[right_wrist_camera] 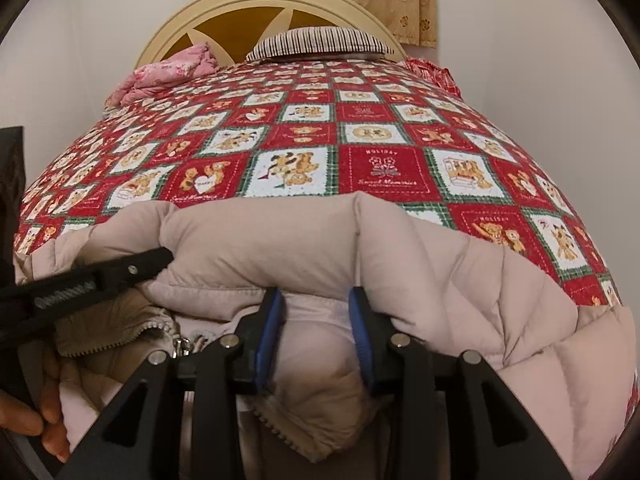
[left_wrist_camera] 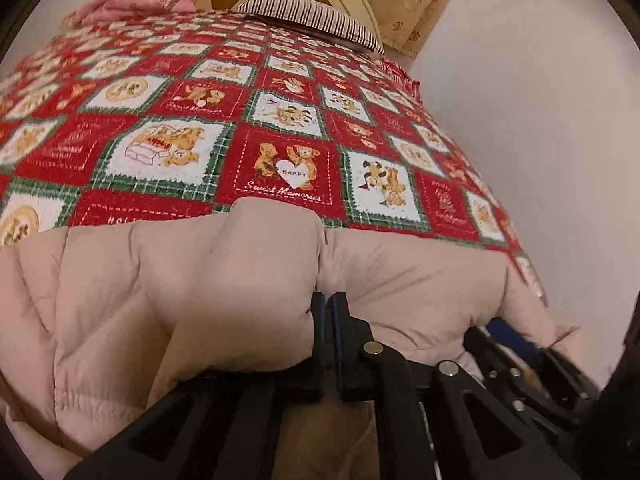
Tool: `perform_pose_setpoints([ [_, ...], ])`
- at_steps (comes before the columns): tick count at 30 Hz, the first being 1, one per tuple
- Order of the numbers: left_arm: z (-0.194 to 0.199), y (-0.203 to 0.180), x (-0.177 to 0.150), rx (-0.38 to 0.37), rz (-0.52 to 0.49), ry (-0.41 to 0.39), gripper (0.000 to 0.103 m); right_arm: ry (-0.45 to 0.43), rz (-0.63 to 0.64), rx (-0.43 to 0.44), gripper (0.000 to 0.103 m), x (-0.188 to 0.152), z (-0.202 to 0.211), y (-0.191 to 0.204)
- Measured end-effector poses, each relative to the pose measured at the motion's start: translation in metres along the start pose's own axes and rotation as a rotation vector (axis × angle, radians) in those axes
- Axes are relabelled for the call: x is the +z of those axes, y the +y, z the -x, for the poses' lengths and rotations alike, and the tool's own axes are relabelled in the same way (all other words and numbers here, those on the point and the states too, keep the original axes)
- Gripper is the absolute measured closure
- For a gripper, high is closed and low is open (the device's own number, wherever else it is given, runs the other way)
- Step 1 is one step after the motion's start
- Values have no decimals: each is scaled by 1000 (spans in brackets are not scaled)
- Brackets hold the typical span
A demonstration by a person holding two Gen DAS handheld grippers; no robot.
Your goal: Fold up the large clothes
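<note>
The pale pink puffer jacket (left_wrist_camera: 200, 280) lay at the near edge of the bed, filling the 6 o'clock half of both wrist views, on the red teddy-bear quilt (left_wrist_camera: 288, 160) that ran up toward 12 o'clock, where a striped pillow (right_wrist_camera: 320, 42) and a pink bundle (right_wrist_camera: 168, 70) sat against the headboard (right_wrist_camera: 240, 12). The left gripper (left_wrist_camera: 326, 304) had its jaws nearly together, pinching a thick fold of the jacket. The right gripper (right_wrist_camera: 316, 304) stood with jaws moderately apart, straddling a padded roll near the lining, and I could not tell whether it truly gripped. The zipper (right_wrist_camera: 136, 332) showed at 8 o'clock in the right view. The jacket looked light, soft and springy, with a slick shell, so folds would likely puff back open. Quilted seams or the zipper hem seemed the firmest places to hold
</note>
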State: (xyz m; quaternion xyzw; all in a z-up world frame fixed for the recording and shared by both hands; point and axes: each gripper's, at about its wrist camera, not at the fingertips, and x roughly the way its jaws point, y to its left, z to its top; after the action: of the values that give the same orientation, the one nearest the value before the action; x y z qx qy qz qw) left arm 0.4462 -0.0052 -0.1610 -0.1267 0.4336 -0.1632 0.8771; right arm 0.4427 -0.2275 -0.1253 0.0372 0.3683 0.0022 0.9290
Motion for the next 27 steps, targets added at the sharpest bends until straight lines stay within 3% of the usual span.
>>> perform_pose_setpoints([
  [9, -10, -6, 5, 50, -35, 1, 98, 11, 16, -26, 59, 0, -2, 4],
  [15, 0, 3, 2, -13, 22, 21, 98, 23, 38, -72, 49, -2, 3, 9],
  [18, 33, 2, -8, -18, 1, 24, 98, -6, 28, -91, 35, -10, 33, 11],
  [20, 59, -3, -19, -8, -33, -1, 97, -76, 10, -91, 11, -18, 65, 11],
  [27, 152, -13, -86, -16, -104, -41, 97, -179, 33, -129, 7, -56, 161, 26],
])
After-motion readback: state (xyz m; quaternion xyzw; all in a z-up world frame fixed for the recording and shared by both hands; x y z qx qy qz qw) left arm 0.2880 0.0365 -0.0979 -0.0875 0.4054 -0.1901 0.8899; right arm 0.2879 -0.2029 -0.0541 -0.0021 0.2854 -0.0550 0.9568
